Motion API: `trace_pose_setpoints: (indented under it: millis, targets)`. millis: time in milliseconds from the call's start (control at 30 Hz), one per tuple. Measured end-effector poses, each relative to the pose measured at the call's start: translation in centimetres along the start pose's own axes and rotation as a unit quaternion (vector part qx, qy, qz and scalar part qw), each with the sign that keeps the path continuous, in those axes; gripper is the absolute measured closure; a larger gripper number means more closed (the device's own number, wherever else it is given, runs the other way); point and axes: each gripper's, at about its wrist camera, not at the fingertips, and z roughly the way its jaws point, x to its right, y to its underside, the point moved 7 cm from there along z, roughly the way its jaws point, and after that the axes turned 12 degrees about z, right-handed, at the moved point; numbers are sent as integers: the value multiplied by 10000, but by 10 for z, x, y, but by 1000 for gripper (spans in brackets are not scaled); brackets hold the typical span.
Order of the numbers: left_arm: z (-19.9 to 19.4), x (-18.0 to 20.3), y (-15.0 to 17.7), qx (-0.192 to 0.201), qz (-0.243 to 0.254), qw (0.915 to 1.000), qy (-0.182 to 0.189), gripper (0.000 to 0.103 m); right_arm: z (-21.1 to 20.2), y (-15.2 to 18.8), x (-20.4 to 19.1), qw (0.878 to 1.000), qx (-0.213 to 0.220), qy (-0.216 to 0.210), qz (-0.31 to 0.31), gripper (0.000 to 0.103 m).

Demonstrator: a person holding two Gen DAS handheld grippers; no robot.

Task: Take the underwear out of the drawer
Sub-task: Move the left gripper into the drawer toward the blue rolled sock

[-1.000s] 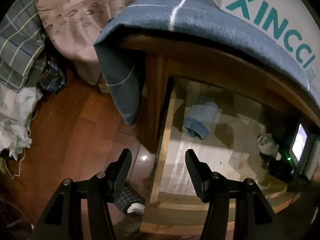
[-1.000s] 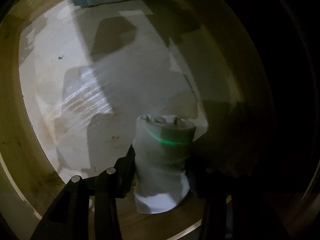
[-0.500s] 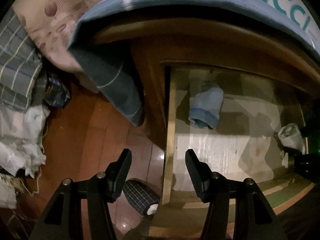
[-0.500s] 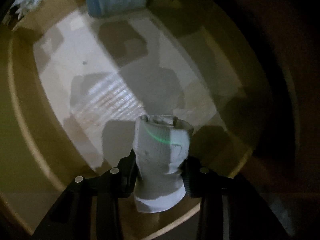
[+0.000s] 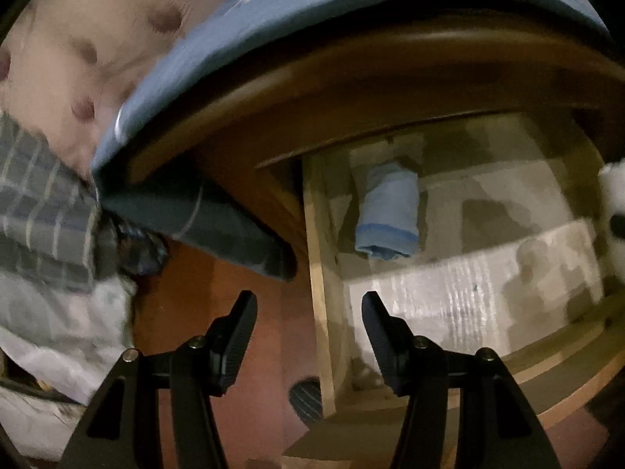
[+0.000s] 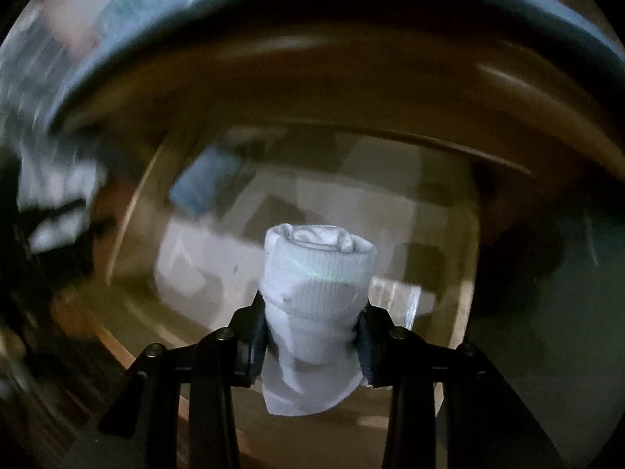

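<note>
Two rolled pieces of underwear show. One, a white roll, sits clamped between the pads of the right gripper, raised clear above the drawer floor; at the right edge of the left wrist view it shows only as a pale blur. The other, a blue roll, lies on the pale liner near the back left corner of the open drawer; in the right wrist view it is a blurred blue patch.

There is one drawer, wooden, pulled out beneath a curved wooden tabletop. One blue cloth covers that top and hangs over its left edge.

The left gripper holds nothing: its jaws stand apart, hovering over the drawer's left side wall, one finger above the reddish wood floor, the other above the liner.

Left of the drawer lie a plaid cloth, a pink spotted cloth and white fabric.
</note>
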Motion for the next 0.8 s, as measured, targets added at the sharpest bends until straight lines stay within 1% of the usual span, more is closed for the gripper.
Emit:
trace_pose_setpoints:
  millis: [100, 167, 200, 267, 333, 400, 433, 467, 533, 600, 667, 733, 800]
  targets:
    - [0, 15, -5, 88, 661, 9968, -450, 46, -6, 7, 6, 9993, 164, -183, 268, 68]
    - [-1, 23, -9, 173, 952, 9935, -608, 46, -7, 4, 6, 9992, 223, -229, 257, 68]
    - [-2, 31, -13, 282, 1250, 9893, -698, 46, -8, 3, 7, 9989, 252, -269, 303, 68]
    - [-1, 39, -18, 406, 1650, 9816, -868, 46, -9, 2, 9, 9982, 273, -346, 403, 68]
    - [5, 45, -23, 456, 1941, 9769, -768, 46, -10, -1, 10, 9975, 302, -381, 507, 67]
    - [8, 46, -26, 486, 2073, 9733, -855, 46, -11, -1, 12, 9969, 310, -435, 584, 67]
    - [12, 47, -29, 502, 2221, 9690, -959, 46, -11, -1, 13, 9967, 294, -446, 604, 67]
    - [15, 49, -30, 490, 2276, 9677, -962, 46, -10, -1, 13, 9967, 276, -462, 608, 67]
    - [22, 54, -33, 457, 2379, 9667, -822, 46, -9, -2, 13, 9963, 283, -474, 651, 67]
    - [27, 56, -37, 480, 2449, 9654, -759, 46, -10, -2, 12, 9962, 283, -500, 662, 67]
    - [31, 61, -39, 523, 2598, 9619, -678, 46, -10, -2, 11, 9964, 271, -502, 623, 67]
    - [36, 63, -43, 609, 2776, 9561, -714, 46, -11, -1, 11, 9963, 270, -502, 639, 67]
    - [41, 66, -45, 621, 2892, 9524, -739, 46, -11, -1, 12, 9961, 254, -511, 668, 67]
